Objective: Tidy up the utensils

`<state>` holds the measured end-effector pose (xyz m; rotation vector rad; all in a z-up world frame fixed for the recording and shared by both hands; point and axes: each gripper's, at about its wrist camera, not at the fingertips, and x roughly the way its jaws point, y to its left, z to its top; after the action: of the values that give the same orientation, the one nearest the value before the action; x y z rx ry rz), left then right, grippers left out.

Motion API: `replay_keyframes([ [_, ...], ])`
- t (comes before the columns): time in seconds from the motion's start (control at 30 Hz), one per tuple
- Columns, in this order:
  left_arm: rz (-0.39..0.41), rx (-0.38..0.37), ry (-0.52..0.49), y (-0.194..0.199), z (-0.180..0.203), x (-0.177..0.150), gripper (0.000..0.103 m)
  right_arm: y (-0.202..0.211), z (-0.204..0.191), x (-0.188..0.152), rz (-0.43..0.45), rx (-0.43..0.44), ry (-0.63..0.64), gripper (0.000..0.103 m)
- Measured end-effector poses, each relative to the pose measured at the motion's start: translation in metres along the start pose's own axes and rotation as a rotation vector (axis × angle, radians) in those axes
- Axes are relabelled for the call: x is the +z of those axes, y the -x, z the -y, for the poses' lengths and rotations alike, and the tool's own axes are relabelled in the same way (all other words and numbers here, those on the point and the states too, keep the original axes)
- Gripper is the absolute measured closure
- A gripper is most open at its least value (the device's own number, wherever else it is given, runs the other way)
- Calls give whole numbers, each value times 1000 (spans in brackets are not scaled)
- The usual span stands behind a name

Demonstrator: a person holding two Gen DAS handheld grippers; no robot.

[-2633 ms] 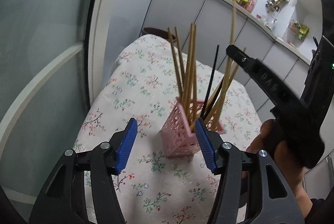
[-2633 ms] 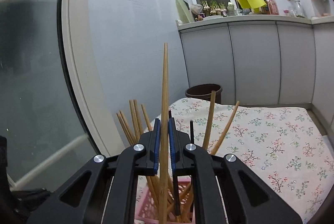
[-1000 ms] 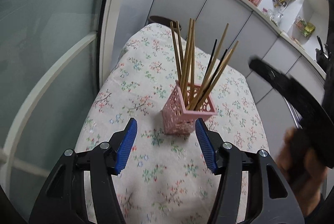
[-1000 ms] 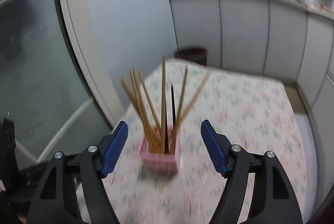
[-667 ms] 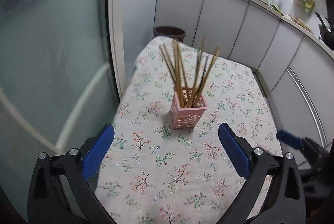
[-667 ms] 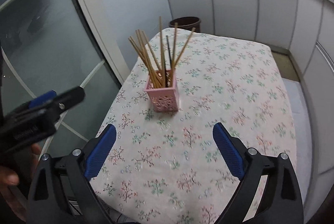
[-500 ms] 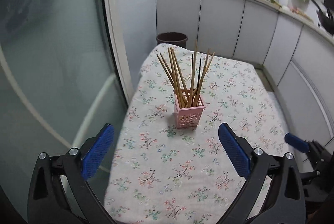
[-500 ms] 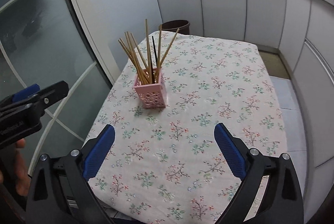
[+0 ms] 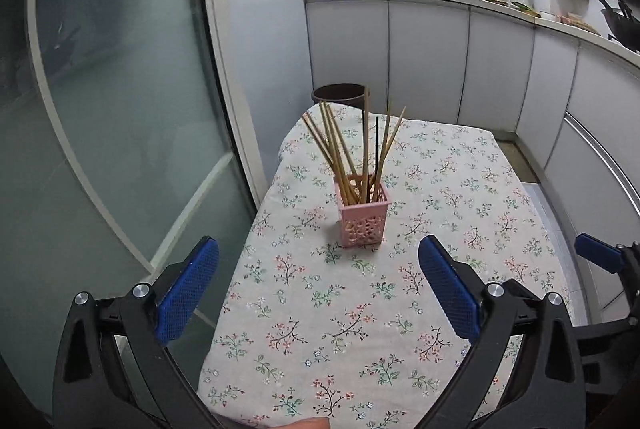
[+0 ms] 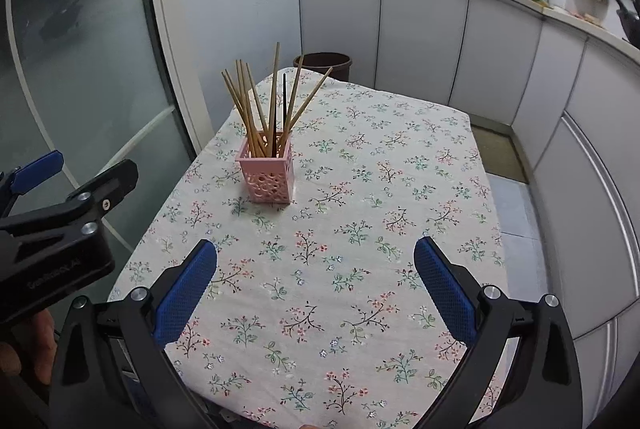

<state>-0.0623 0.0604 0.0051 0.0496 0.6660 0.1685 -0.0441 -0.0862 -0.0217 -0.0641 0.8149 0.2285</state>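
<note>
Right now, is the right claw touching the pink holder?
Apart. The right wrist view shows the right claw wide open, bare tablecloth separating it from the pink holder.

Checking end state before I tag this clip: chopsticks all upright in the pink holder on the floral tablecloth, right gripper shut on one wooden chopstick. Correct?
Not quite. The right gripper holds nothing: the right wrist view shows its jaws wide apart, opening, over bare floral tablecloth. The chopsticks do all stand in the pink holder.
</note>
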Motion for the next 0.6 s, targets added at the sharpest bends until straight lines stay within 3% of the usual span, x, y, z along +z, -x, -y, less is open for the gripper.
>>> replay_keyframes([
  [0.13,-2,23,-23,-4,-1,-4,7,-3,-3,-4,-17,-20,6,7],
  [0.6,2,-4,-43,0,0,-7,7,-6,-3,-8,-28,-18,-24,7],
])
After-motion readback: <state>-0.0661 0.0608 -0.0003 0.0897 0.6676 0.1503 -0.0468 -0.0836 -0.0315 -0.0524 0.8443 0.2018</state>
